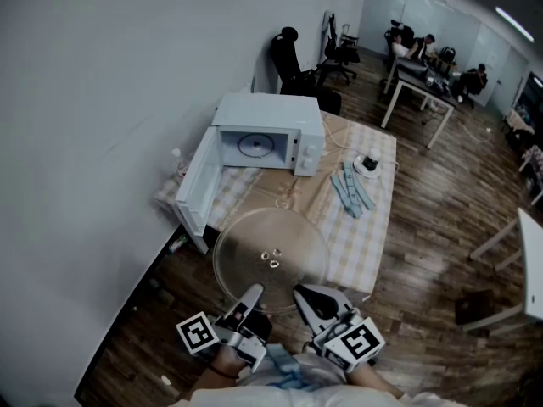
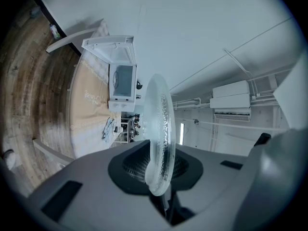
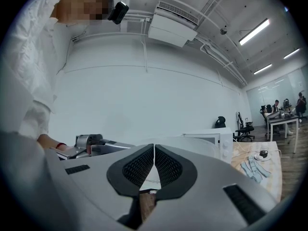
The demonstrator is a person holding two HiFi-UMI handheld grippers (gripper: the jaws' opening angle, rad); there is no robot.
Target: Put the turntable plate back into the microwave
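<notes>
The clear glass turntable plate (image 1: 270,257) hangs level in front of the table's near end. My left gripper (image 1: 253,293) is shut on its near rim; in the left gripper view the plate (image 2: 161,129) stands edge-on between the pads. My right gripper (image 1: 301,295) is beside it at the same rim, shut with nothing in it, and its pads meet in the right gripper view (image 3: 154,150). I cannot tell whether it touches the plate. The white microwave (image 1: 271,130) stands at the table's far end with its door (image 1: 199,181) swung open to the left and its cavity showing.
The table (image 1: 373,227) has a checked cloth. On it lie pale blue cloth pieces (image 1: 352,192) and a small black-and-white object (image 1: 366,164). A white wall runs along the left. Office chairs (image 1: 293,62) and desks with people stand beyond.
</notes>
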